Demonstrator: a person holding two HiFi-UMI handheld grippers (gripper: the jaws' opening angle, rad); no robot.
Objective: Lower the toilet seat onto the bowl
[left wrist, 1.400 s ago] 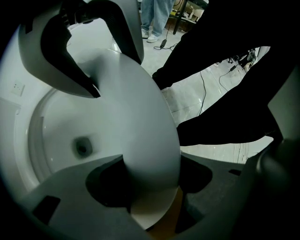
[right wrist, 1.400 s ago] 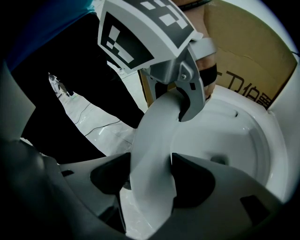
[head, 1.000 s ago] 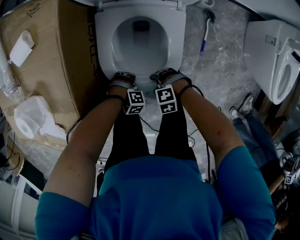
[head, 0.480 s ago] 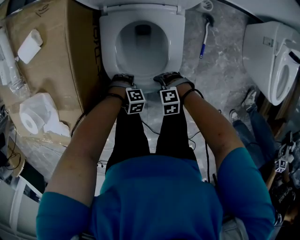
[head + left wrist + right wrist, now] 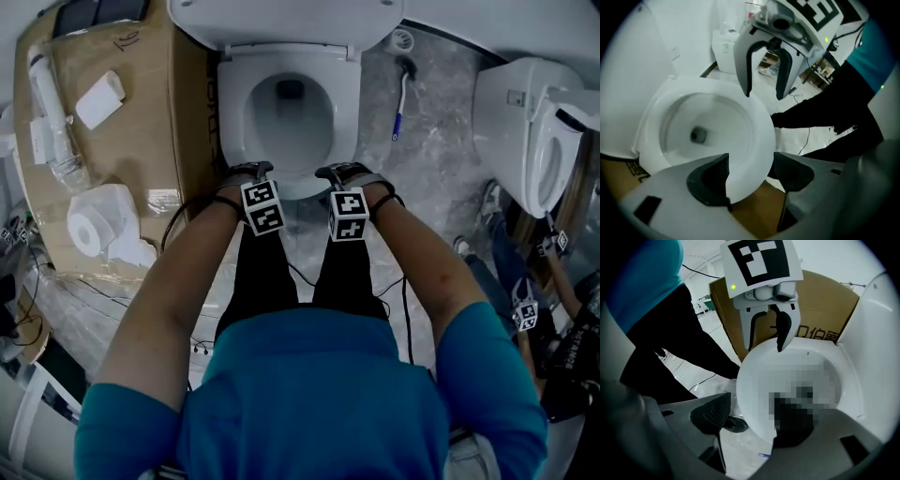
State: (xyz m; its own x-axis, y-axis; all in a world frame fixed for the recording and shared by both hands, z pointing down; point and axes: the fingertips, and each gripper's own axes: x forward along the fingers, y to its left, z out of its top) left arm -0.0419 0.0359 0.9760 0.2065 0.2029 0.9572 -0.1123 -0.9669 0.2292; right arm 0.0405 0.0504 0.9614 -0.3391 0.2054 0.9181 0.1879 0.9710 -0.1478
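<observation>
Both empty, the left gripper (image 5: 750,171), jaws just opened, and the released right gripper (image 5: 752,420) hover over the toilet seat (image 5: 348,112), already down on the bowl (image 5: 291,131).

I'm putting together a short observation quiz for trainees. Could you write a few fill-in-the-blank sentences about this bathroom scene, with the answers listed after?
The toilet seat lies on the bowl, while the ___ behind it stands raised.
The brush beside the bowl has a ___ handle.
The toilet paper roll rests on a ___ box.
A second toilet stands on the person's ___ side.
Missing words: lid; blue; cardboard; right.
</observation>
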